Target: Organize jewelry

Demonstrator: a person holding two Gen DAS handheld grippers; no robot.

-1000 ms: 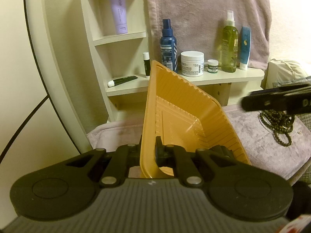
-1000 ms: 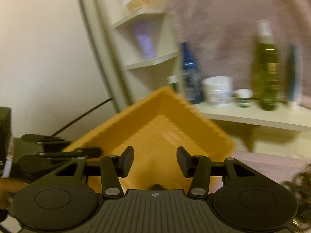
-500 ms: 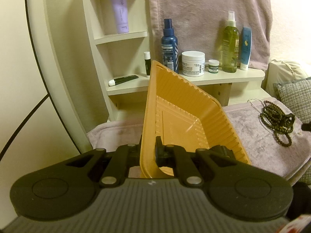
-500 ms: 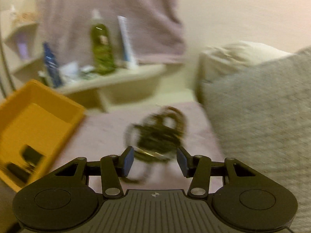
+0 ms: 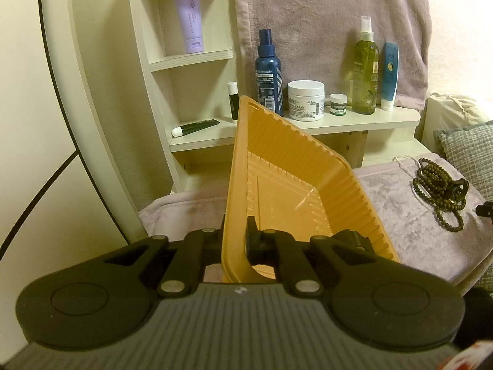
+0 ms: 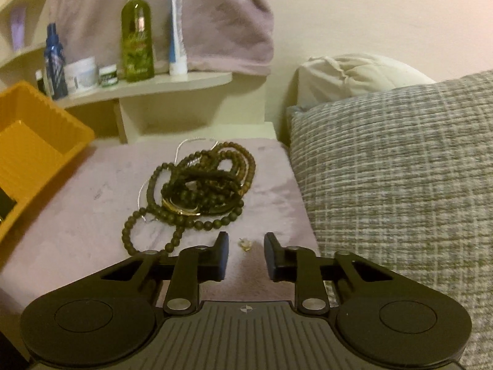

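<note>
The ribbed tray (image 5: 295,185) is orange-yellow, and the tangled bead strands (image 6: 203,185) are dark olive-brown with a thin gold band among them and a white cord (image 5: 406,162) beside. They lie on a mauve plush cloth (image 6: 92,215), next to a grey cushion (image 6: 400,169) woven in a pale check. On the cream shelf (image 5: 354,121) stand a navy spray bottle (image 5: 269,72), a white jar (image 5: 306,95), a green bottle (image 5: 365,64) and a blue tube (image 5: 389,74), with a lilac tube (image 5: 192,20) higher up, while both grippers are black with grey ribbed bodies.

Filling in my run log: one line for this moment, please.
left gripper: shut on tray | right gripper: jaws closing around small trinket, not gripped | beads: on cloth
</note>
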